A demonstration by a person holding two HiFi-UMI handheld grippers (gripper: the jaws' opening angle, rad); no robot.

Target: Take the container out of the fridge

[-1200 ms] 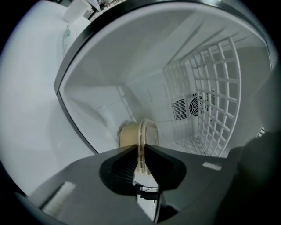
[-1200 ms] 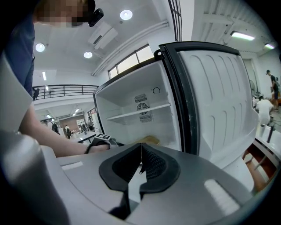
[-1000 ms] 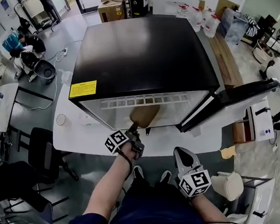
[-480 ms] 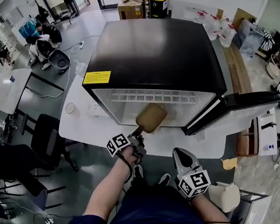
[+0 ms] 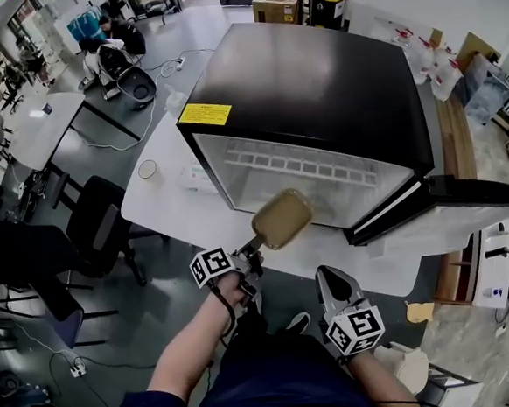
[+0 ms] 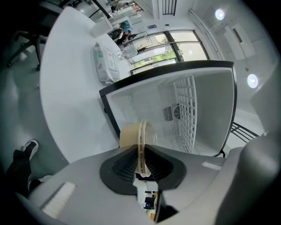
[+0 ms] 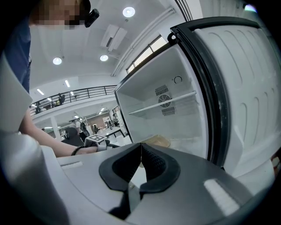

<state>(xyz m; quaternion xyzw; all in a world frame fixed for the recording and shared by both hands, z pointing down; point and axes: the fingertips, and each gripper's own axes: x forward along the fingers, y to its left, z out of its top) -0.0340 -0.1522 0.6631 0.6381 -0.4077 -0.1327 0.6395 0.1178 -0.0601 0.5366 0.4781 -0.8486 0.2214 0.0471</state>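
Observation:
A tan lidded container [image 5: 283, 219] hangs in front of the open black fridge [image 5: 307, 89], held by its rim in my left gripper [image 5: 249, 248]. In the left gripper view the container [image 6: 135, 135] stands edge-on between the dark pads, which press on its rim. My right gripper [image 5: 333, 282] hangs low near my lap, jaws shut with nothing between them. In the right gripper view the container [image 7: 156, 141] shows just outside the fridge's white inside [image 7: 167, 105].
The fridge door [image 5: 451, 196] swings open to the right. The fridge stands on a white table [image 5: 171, 205] with a cup [image 5: 147, 170] and a white packet [image 5: 195, 174] at its left. Chairs [image 5: 98, 228] and other desks stand to the left.
My left gripper has drawn the container back out of the fridge opening toward me. The head view has shifted, so the fridge now sits further right. The right gripper has stayed still.

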